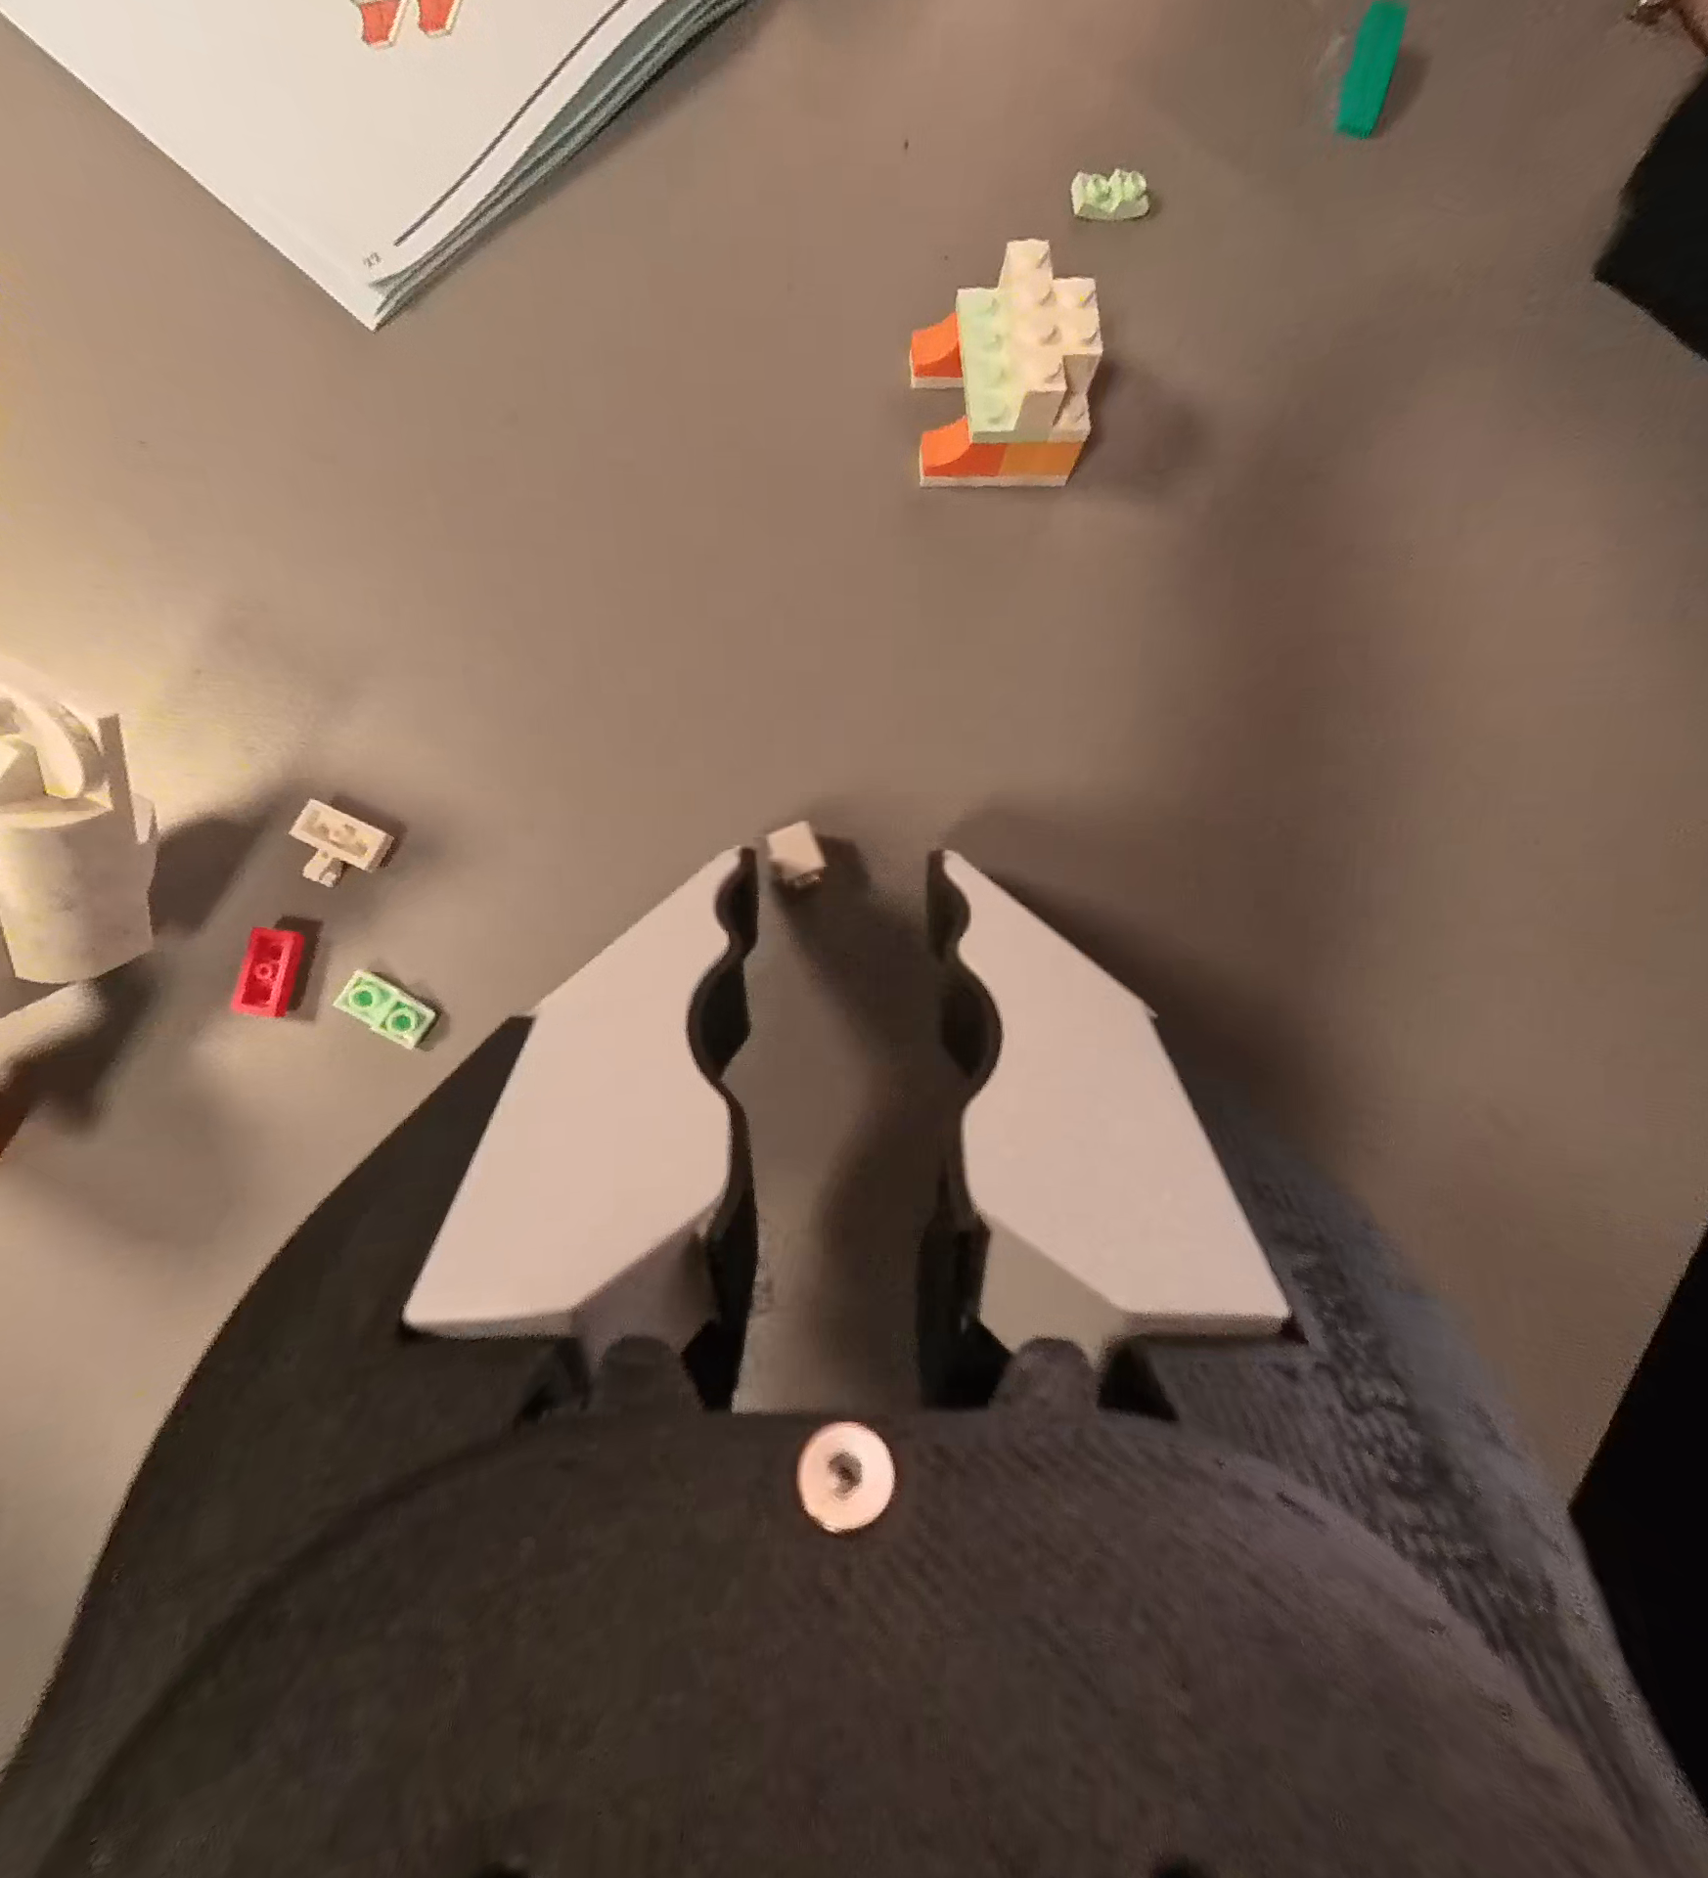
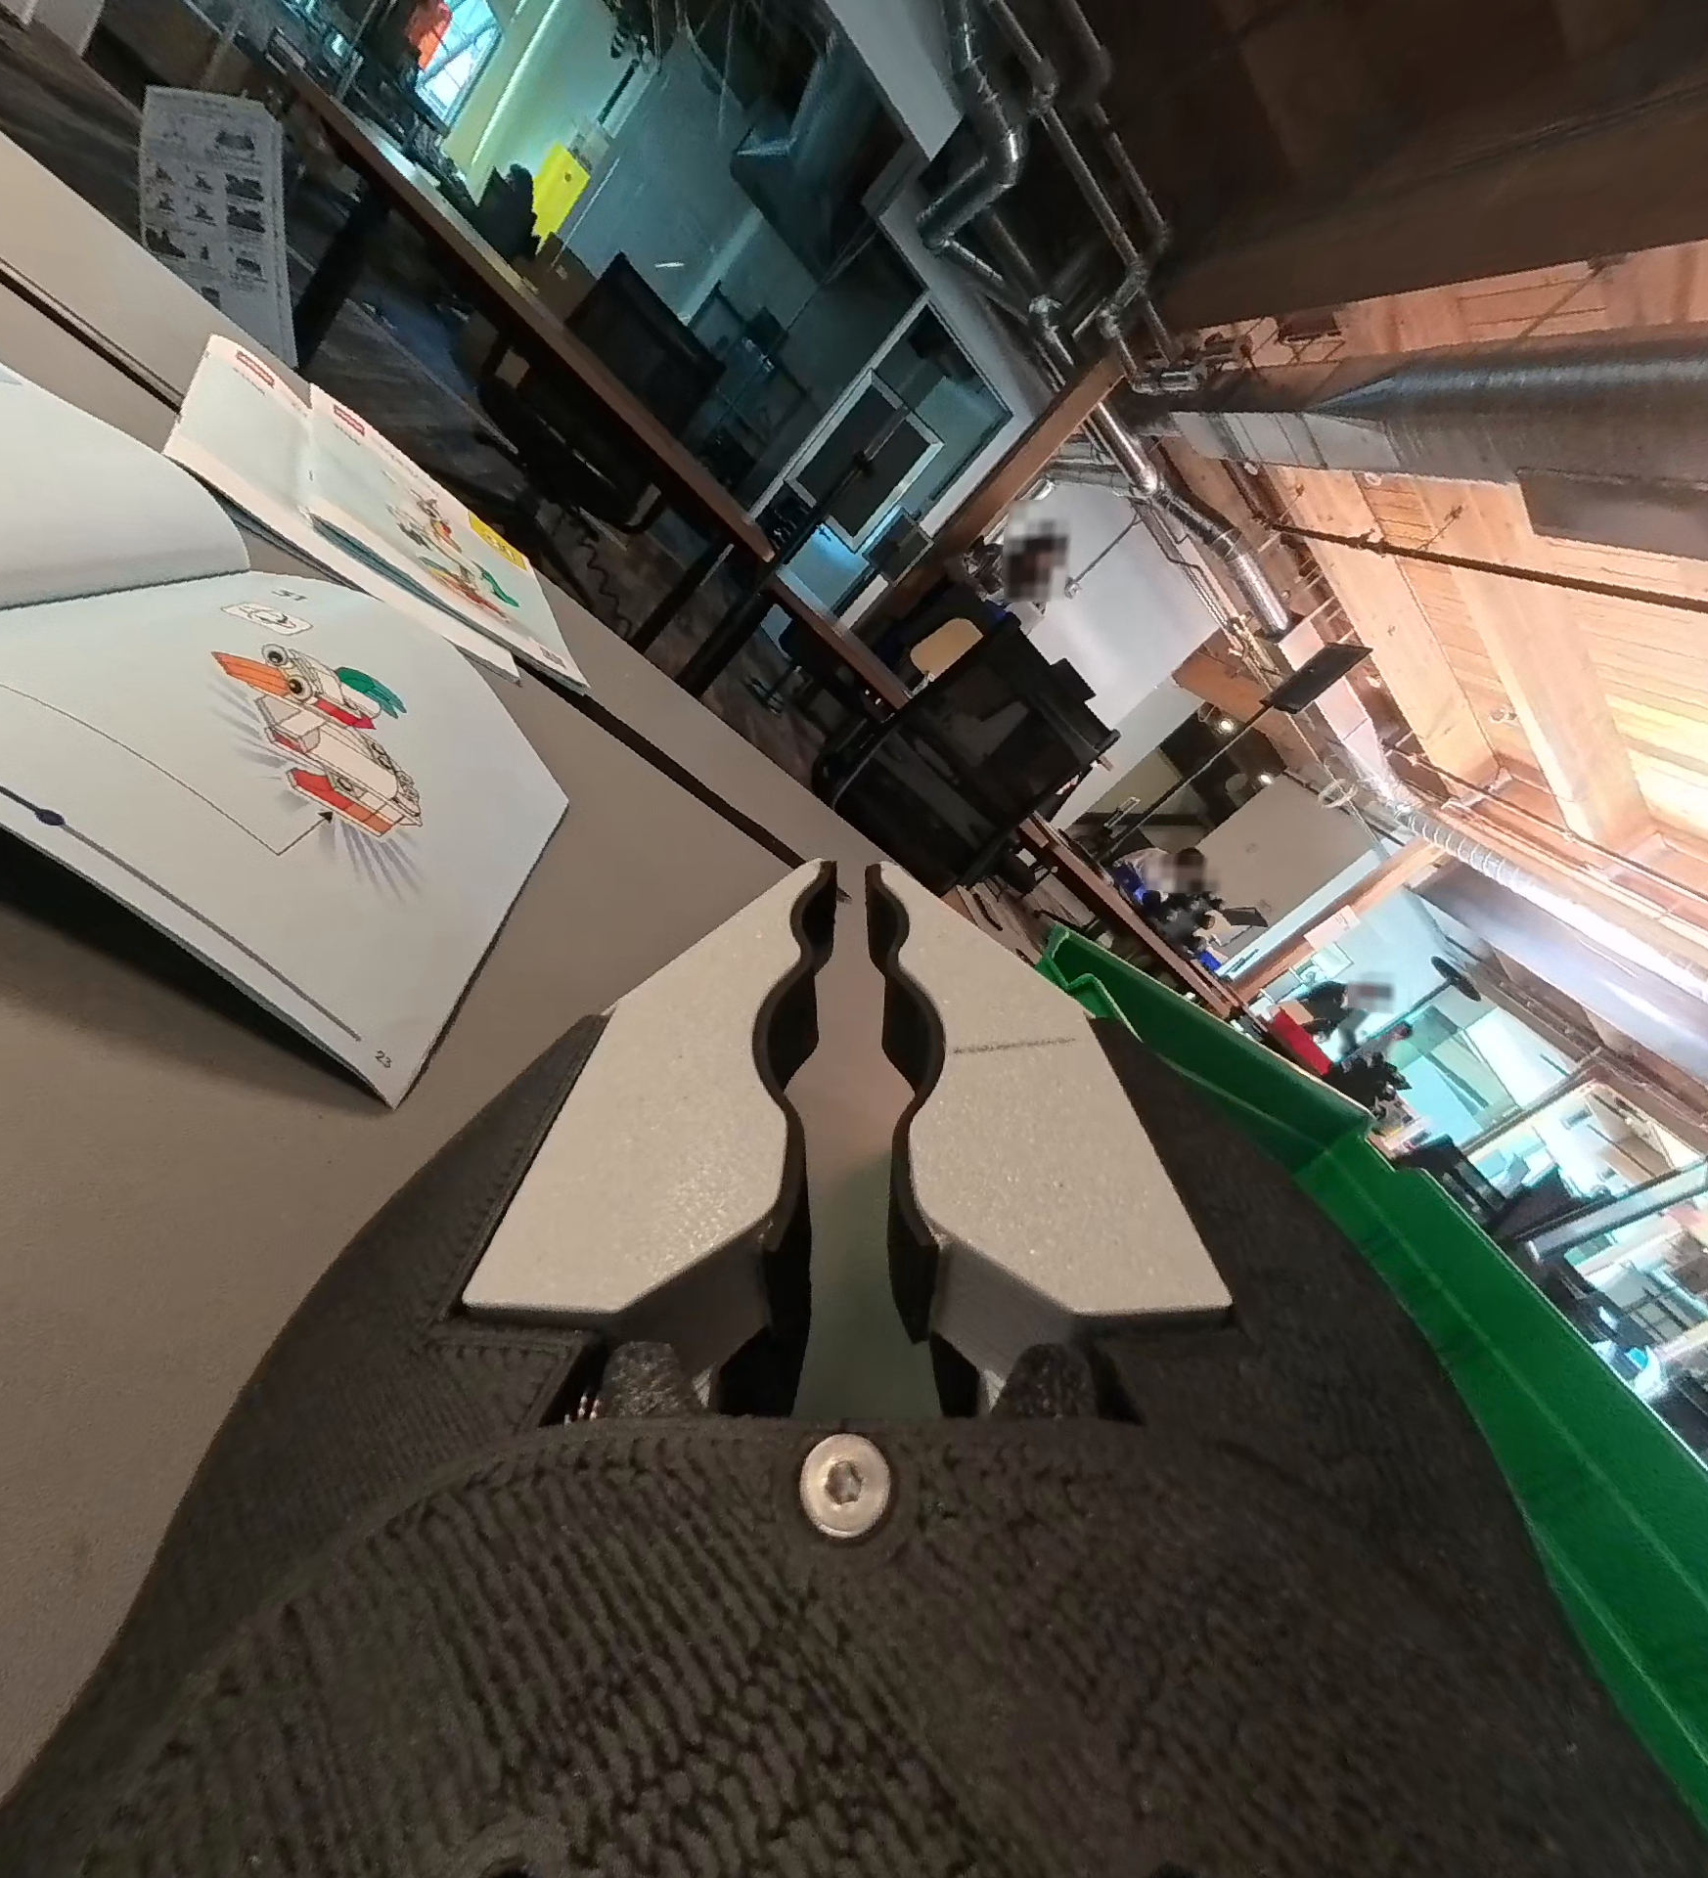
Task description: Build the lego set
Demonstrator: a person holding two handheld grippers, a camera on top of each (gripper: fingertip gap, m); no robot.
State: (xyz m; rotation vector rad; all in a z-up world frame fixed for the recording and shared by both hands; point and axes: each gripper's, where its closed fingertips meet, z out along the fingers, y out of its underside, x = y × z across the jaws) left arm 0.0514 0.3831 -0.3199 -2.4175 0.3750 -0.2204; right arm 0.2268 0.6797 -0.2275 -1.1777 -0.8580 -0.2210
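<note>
On the grey table (image 1: 626,569): my left gripper (image 1: 845,864), fingers spread and holding nothing, hovers with a small white brick (image 1: 797,859) lying loose at the tip of the left finger. Farther ahead, to the right, stands a white, pale-green and orange sub-assembly (image 1: 1018,371), with a pale-green piece (image 1: 1112,193) and a dark green bar (image 1: 1370,71) beyond it. To the left: a white clip piece (image 1: 340,835), a red plate (image 1: 268,971), a light-green plate (image 1: 385,1008), and a large white build (image 1: 17,874) at the edge. My right gripper (image 2: 851,882), fingers nearly closed on nothing, lies tilted beside a green bin (image 2: 1541,1372), facing the open instruction booklet (image 2: 250,793).
</note>
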